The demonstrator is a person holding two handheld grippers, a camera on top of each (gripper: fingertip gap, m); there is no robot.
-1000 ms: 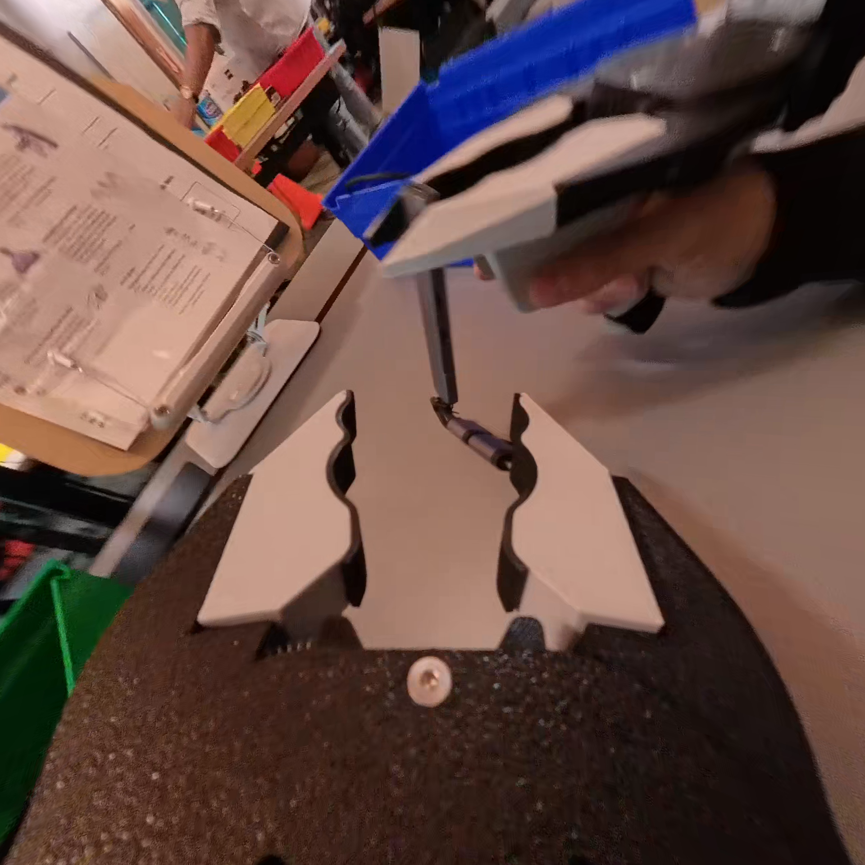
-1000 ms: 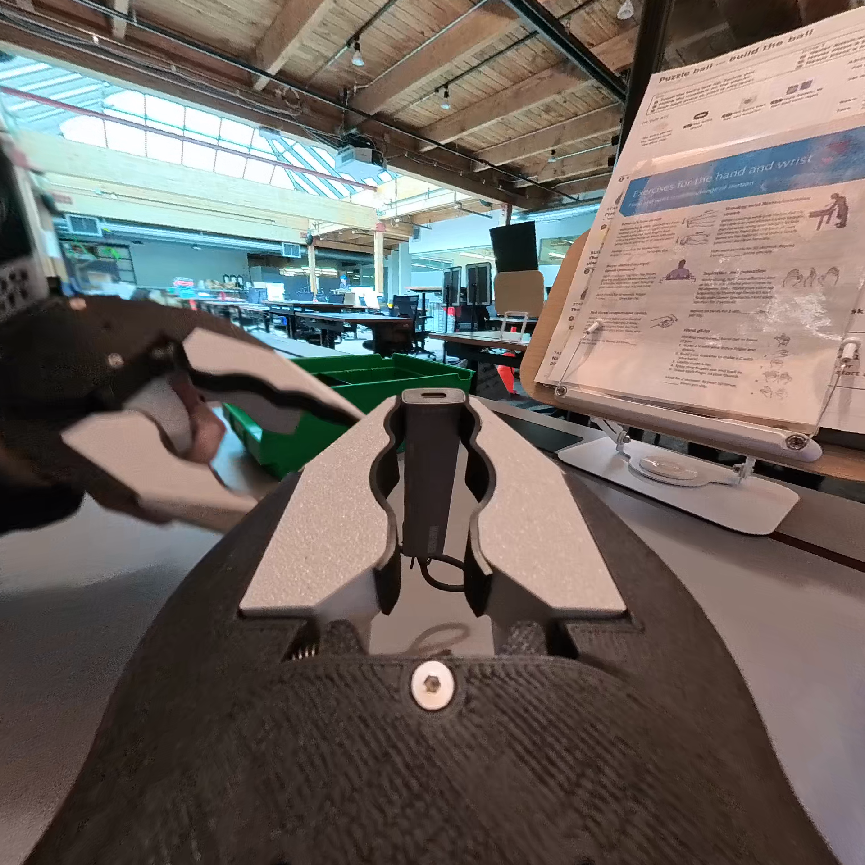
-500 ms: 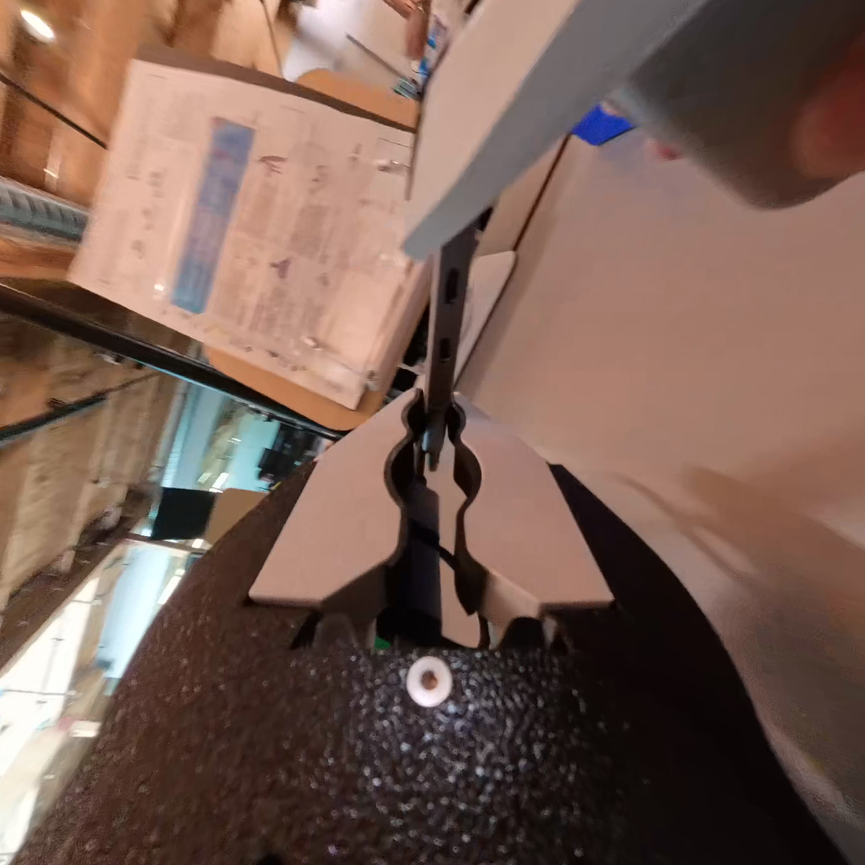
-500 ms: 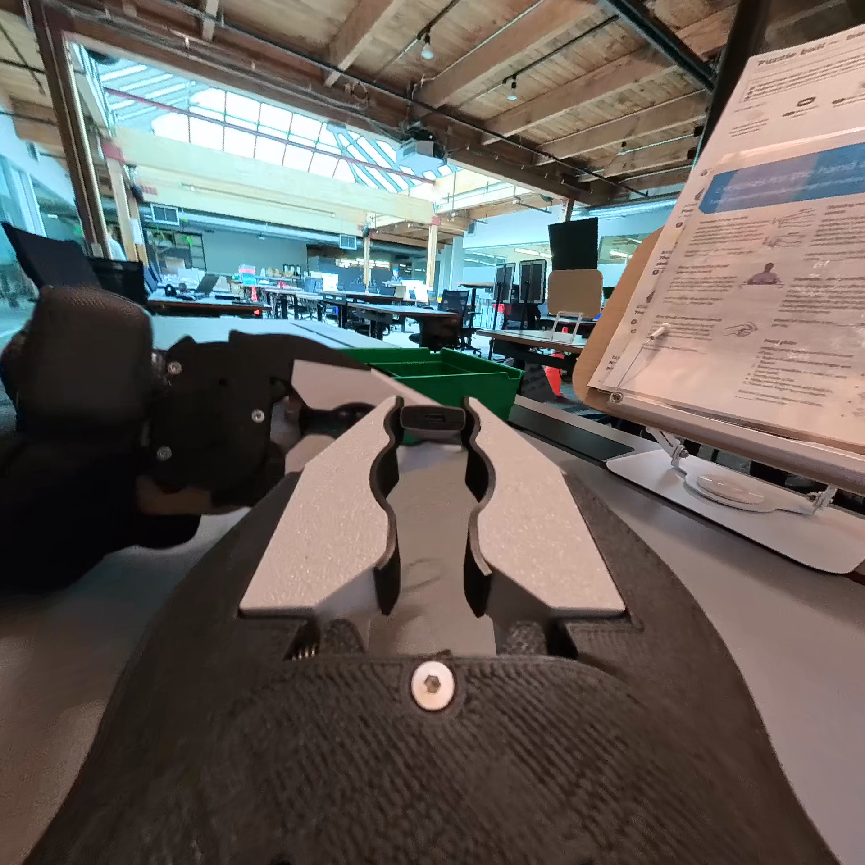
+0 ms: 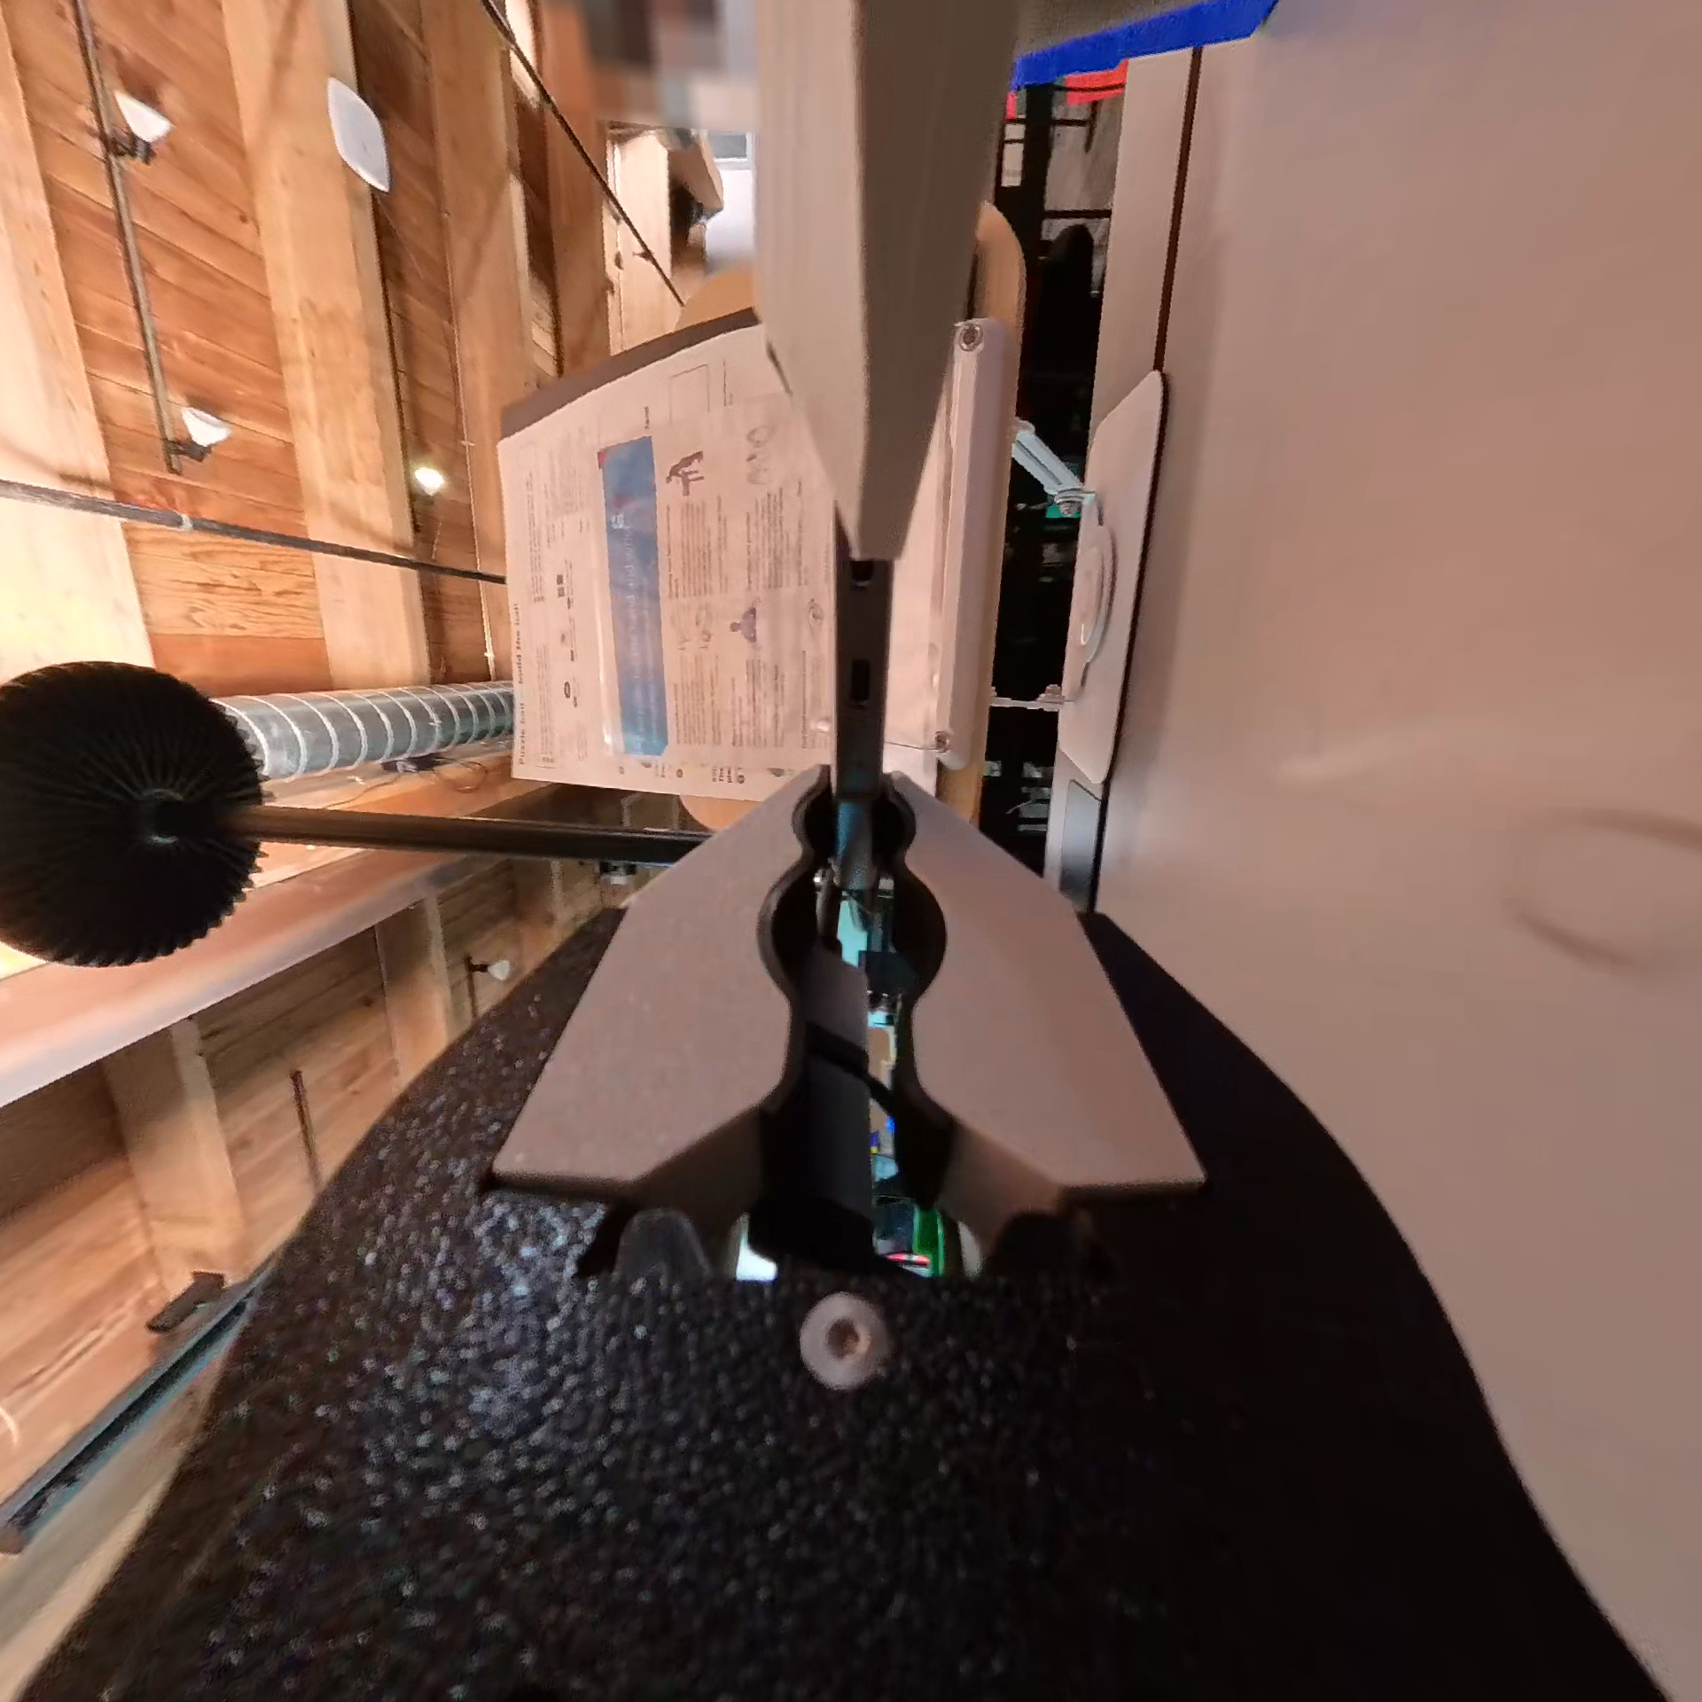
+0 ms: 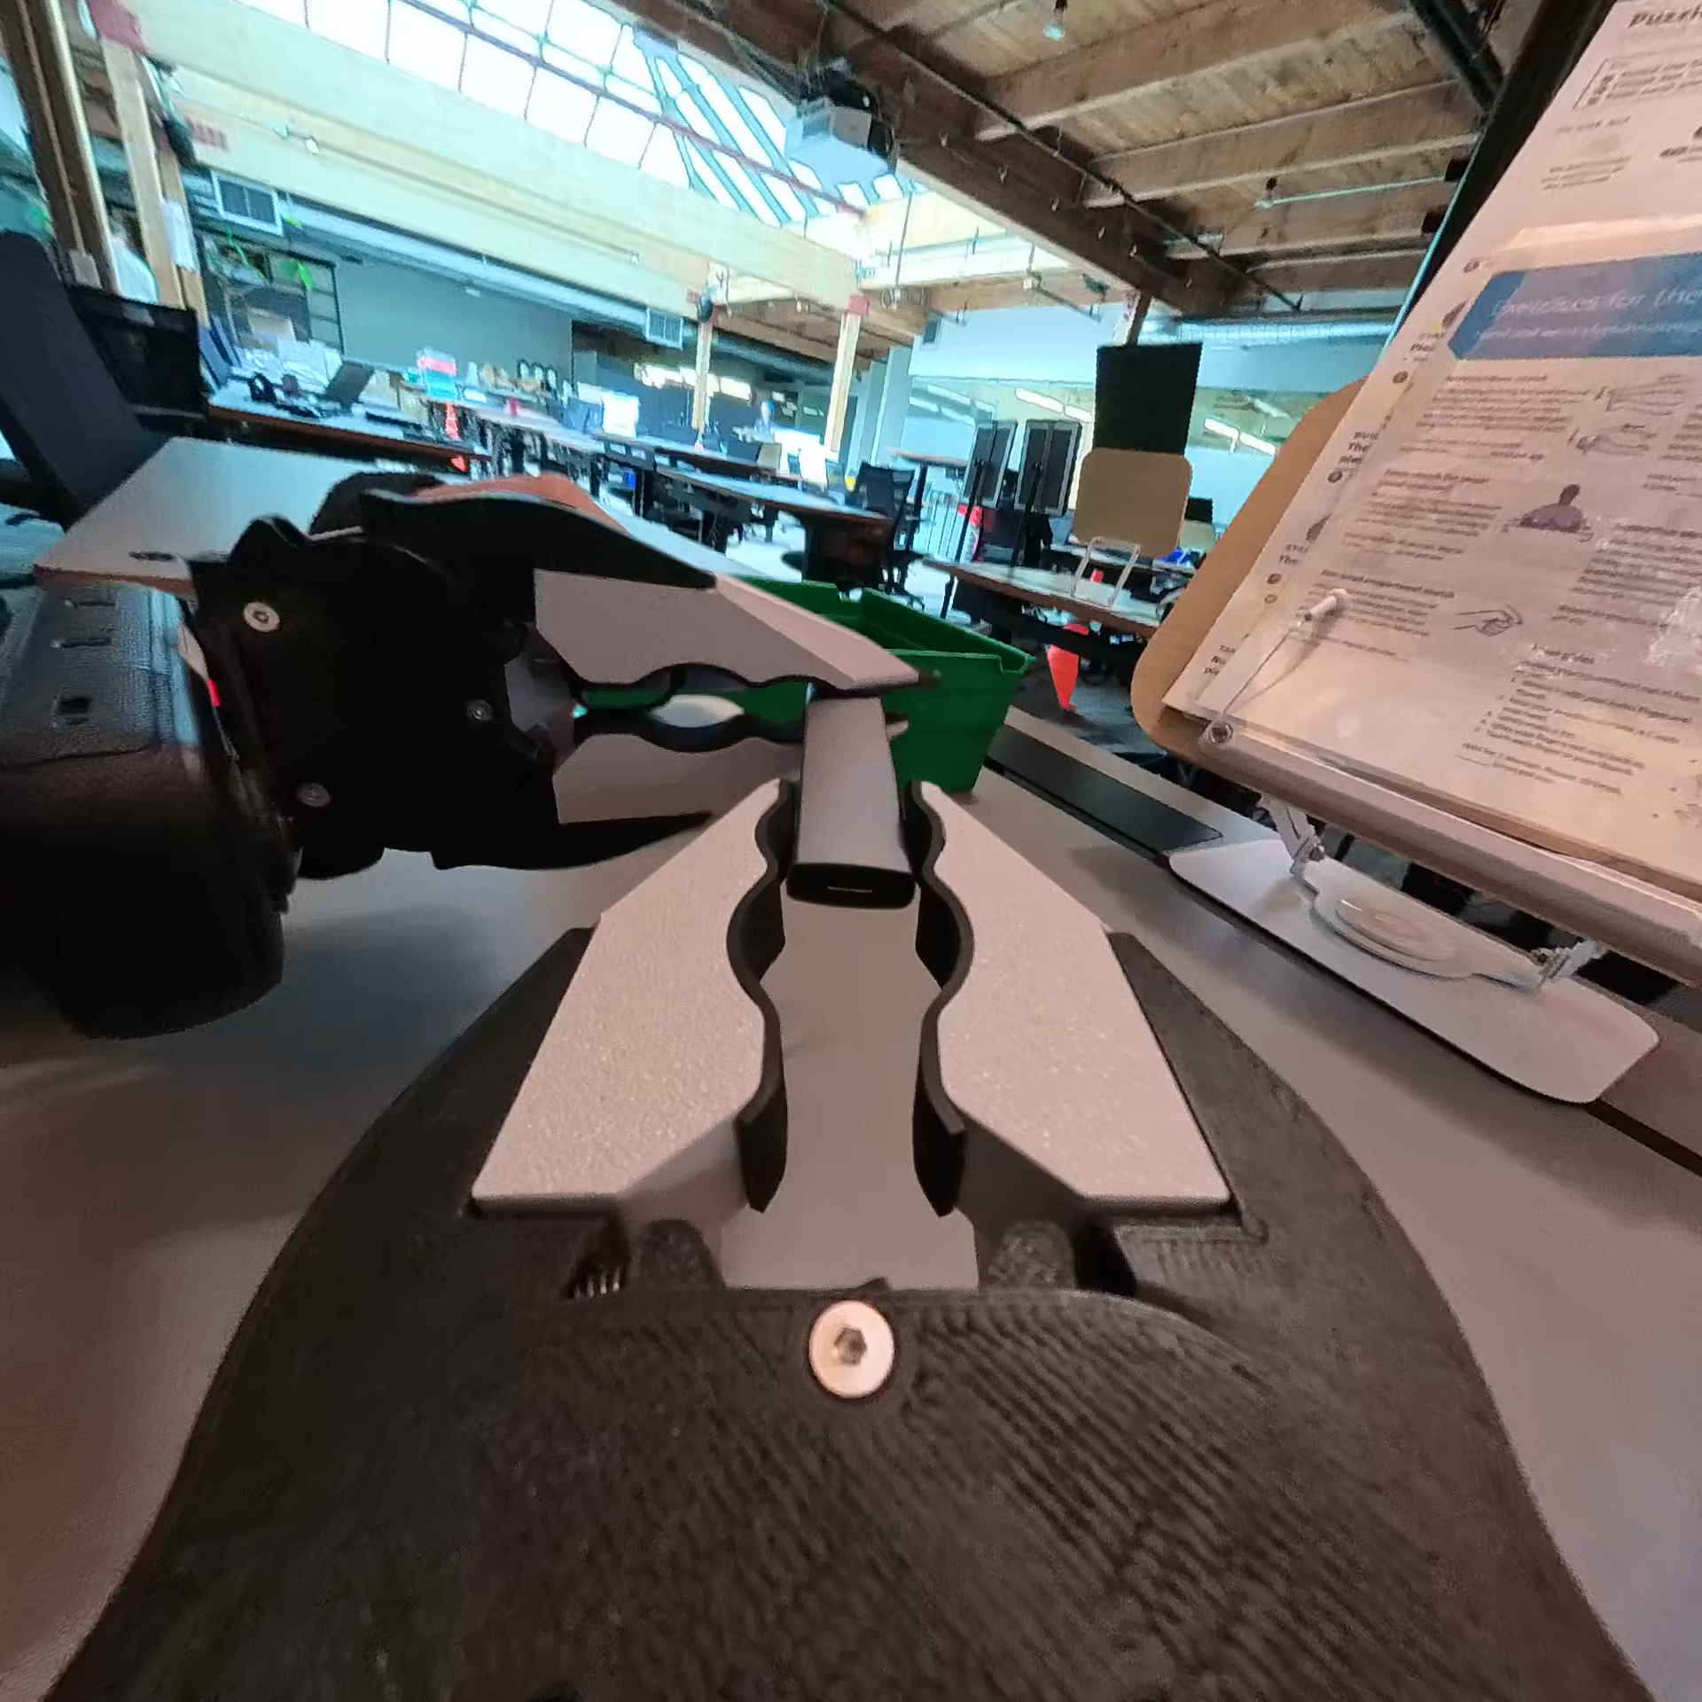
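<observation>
A slim dark grey adapter stick [image 6: 845, 810] is held at both ends above the grey table [image 6: 1381, 1381]. My right gripper [image 6: 847, 810] is shut on its near end, whose open port faces the camera. My left gripper [image 6: 884, 691] comes in from the left, rolled on its side, and pinches the far end. In the left wrist view my left gripper [image 5: 852, 806] is shut on the adapter stick's [image 5: 858, 681] end, with a dark cable piece running back between the jaws. The right gripper's grey finger [image 5: 866, 276] holds the other end.
A document stand with printed sheets [image 6: 1474, 599] is at the right on a white base plate [image 6: 1437, 995]; it also shows in the left wrist view [image 5: 663, 589]. A green bin [image 6: 930, 681] sits behind the grippers. A blue bin's edge [image 5: 1133, 37] shows at the top.
My left gripper went from open to shut on the adapter's free end and rolled onto its side. My right gripper tipped the adapter from upright to pointing away.
</observation>
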